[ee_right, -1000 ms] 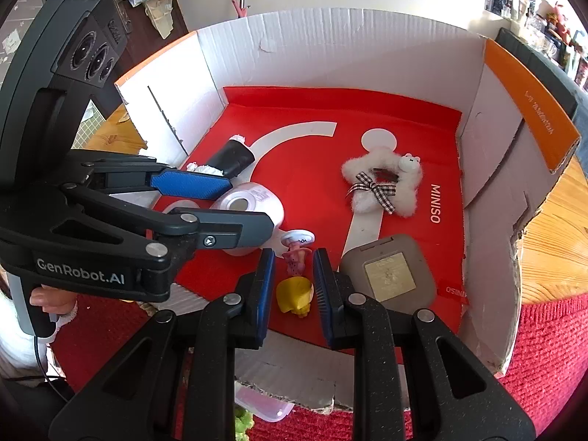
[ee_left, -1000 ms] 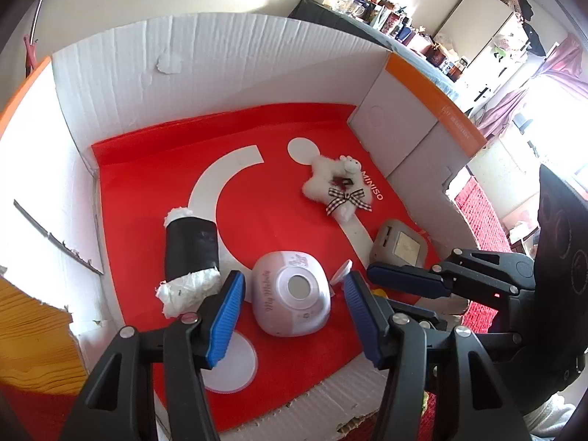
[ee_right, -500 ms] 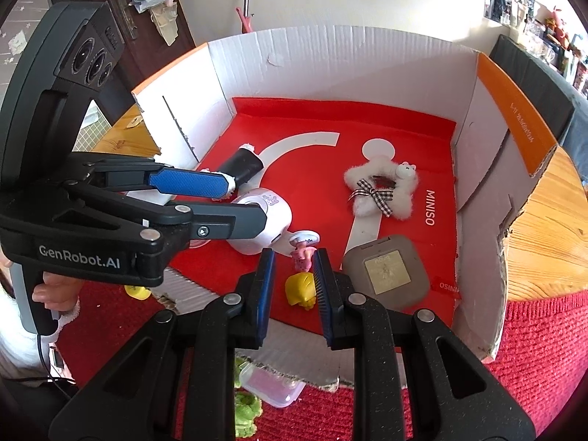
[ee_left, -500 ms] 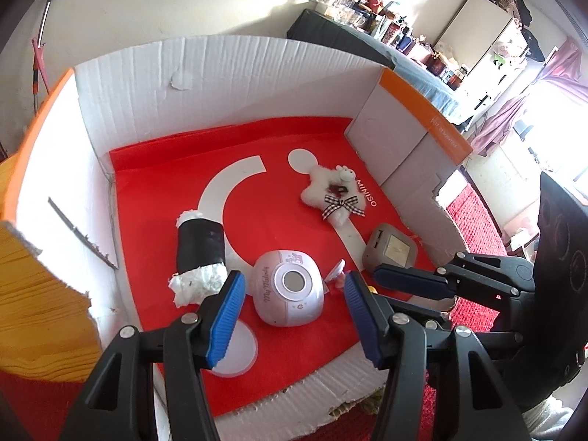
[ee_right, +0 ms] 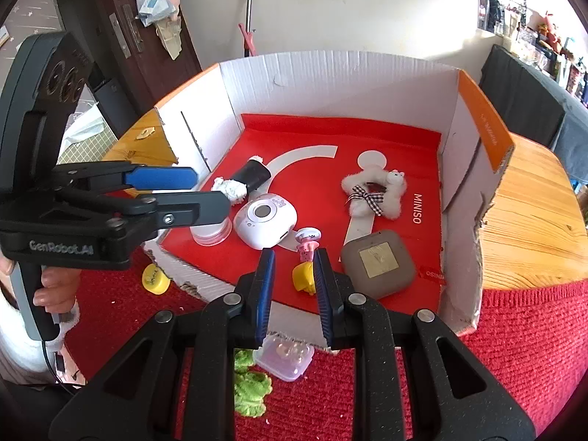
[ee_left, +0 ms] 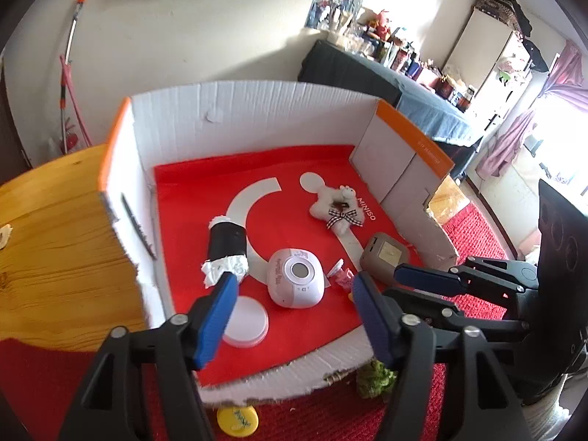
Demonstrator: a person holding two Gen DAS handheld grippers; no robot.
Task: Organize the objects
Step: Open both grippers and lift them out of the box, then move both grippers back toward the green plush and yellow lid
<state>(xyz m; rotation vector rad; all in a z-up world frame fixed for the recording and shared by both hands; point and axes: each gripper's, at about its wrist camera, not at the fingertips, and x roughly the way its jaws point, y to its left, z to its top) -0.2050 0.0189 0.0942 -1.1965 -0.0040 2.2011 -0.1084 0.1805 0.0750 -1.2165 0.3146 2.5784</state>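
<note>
while both tongs empty, one scrunchie [ee_right: 373, 194]

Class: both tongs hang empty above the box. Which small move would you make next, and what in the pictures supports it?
Probably lower the left tongs toward the yellow cap: it lies outside the cardboard box, nearest them, and their jaws, which have just been opening, hold nothing.

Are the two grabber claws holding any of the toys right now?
No. The left gripper is open with nothing between its pads; its jaws have just been opening. The right gripper is shut and empty, above the yellow toy, not gripping it.
</note>
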